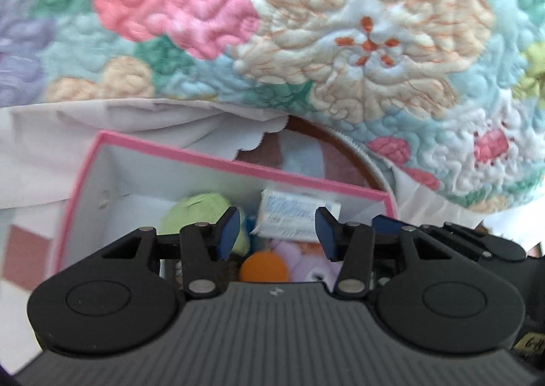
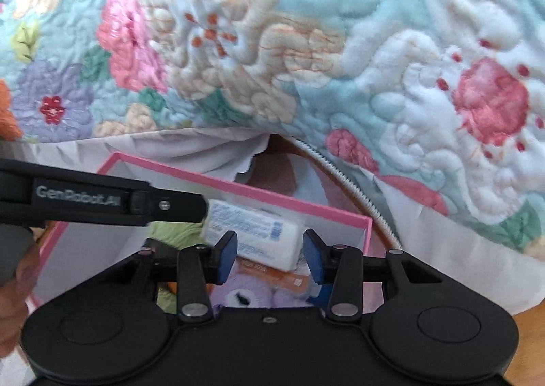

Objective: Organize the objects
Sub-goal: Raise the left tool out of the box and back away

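Observation:
A white box with a pink rim (image 1: 238, 166) (image 2: 238, 183) holds a green plush (image 1: 201, 209), an orange ball (image 1: 264, 266), a purple plush (image 2: 245, 294) and an orange packet (image 2: 289, 278). On top of these lies a white and blue tissue pack (image 1: 286, 215) (image 2: 262, 226). My left gripper (image 1: 276, 232) hangs over the box, open, with the pack just beyond its tips; a gap shows beside its left pad. My right gripper (image 2: 270, 256) is open above the pack's right end. From the left wrist view, one of its pads (image 1: 386, 221) stands right of the pack.
A puffy floral quilt (image 1: 340, 28) (image 2: 374, 62) rises right behind the box, with a white sheet (image 1: 102, 120) under its edge. A brown curved rim with a zip (image 2: 344, 181) runs past the box's far right corner. A hand (image 2: 17, 277) shows at the left.

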{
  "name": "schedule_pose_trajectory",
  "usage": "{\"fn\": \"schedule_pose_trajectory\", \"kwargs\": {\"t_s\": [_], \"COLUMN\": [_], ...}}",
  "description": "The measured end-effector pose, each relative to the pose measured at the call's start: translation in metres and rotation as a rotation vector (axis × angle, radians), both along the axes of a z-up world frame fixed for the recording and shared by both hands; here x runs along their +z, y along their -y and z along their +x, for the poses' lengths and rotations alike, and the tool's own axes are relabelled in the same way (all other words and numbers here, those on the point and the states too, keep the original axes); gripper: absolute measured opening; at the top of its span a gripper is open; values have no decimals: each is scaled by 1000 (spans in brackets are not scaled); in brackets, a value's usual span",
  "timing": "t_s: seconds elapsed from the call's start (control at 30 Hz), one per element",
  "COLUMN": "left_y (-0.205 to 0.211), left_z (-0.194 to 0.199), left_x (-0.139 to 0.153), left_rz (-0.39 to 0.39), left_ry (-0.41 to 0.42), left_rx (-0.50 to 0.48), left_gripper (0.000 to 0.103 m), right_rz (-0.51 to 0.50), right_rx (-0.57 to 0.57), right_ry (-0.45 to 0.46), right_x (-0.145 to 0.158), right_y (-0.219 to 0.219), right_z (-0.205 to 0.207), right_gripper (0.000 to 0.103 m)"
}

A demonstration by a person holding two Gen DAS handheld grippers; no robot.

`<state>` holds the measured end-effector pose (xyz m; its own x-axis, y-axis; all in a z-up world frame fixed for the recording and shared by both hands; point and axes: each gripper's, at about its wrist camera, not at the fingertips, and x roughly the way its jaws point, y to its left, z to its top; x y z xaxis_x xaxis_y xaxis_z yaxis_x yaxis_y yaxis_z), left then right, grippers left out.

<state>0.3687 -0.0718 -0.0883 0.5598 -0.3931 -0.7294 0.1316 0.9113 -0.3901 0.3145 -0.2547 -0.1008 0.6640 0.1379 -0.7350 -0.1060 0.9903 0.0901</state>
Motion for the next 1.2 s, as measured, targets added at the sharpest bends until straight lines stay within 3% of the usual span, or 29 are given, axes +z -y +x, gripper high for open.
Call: {"fn": "schedule_pose_trajectory", "kwargs": {"t_s": [0.33,0.6,0.87,1.2], "left_y": [-39,-47,-53,-66], "left_z": [-65,-106,-153,-202], "left_x": [22,60,100,122], "left_rz": [75,162,224,249], "left_ry": [-31,-31,-39,-21], "left_rx": [44,32,12,28], "left_gripper": [48,54,65,75], "right_rz": [29,23,42,114], "right_rx": [28,49,43,62], "right_ry": [56,83,34,-13], "right_x": [23,65,102,118], "right_y": [-11,-22,-31,-34], "right_z": [-42,-80,-121,-165], "right_gripper": [50,55,60,65]}}
